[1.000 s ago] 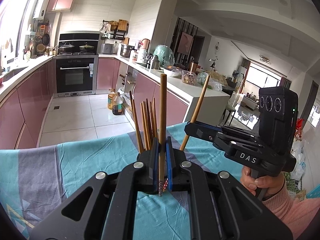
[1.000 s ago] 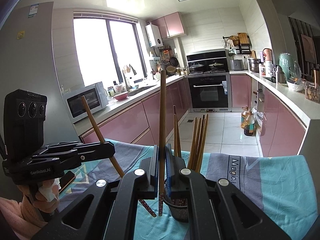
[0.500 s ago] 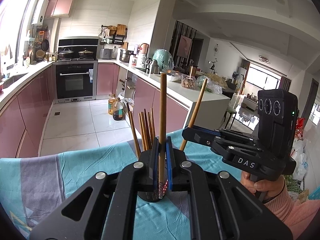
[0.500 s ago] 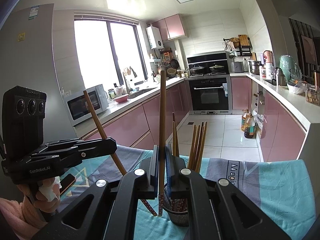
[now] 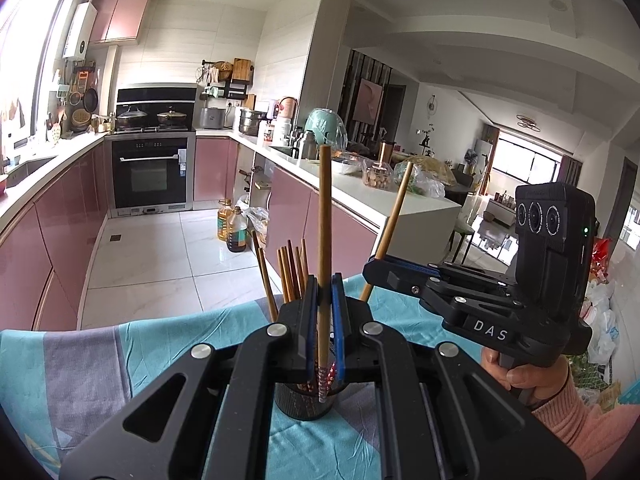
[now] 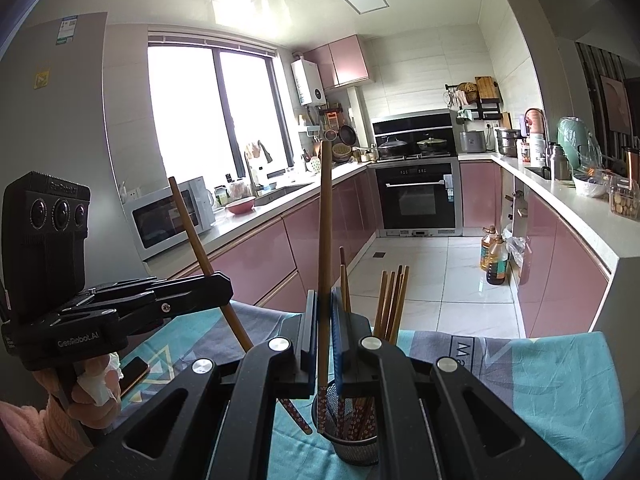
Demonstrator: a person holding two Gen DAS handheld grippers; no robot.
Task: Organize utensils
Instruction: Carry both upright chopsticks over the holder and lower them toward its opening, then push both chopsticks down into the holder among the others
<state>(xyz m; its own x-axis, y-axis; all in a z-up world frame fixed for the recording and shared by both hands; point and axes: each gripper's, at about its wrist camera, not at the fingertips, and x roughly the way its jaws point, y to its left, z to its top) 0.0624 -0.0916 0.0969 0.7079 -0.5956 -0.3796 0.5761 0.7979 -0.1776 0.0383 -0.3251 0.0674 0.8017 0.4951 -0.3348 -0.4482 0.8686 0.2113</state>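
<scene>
Both grippers sit low over the dark mesh holder [image 6: 356, 436], each tilted slightly down and clamped on one chopstick. The left gripper [image 5: 325, 320] has its pads shut on a near-upright chopstick [image 5: 323, 240] whose patterned tip hangs right at the holder's mouth. The right gripper [image 6: 325, 332] pinches its own chopstick [image 6: 325, 240] the same way, tip at the holder's rim on the near-left side.

Left wrist view only: the right hand [image 5: 524, 376] in a pink sleeve wrapped round the handle, right of the holder. Right wrist view only: the left hand [image 6: 80, 396] gripping with a bit of white tissue, and a dark phone [image 6: 134, 372] lying flat left of the holder. It also shows the left tool's chopstick slanting, its tip just outside the holder to the left.

A bunch of chopsticks [image 6: 392, 300] already stands in the holder, leaning to the far side. The holder rests on a teal and grey cloth [image 6: 552, 380]; cloth edge lies beyond it, then open floor. Bare cloth right of the holder.
</scene>
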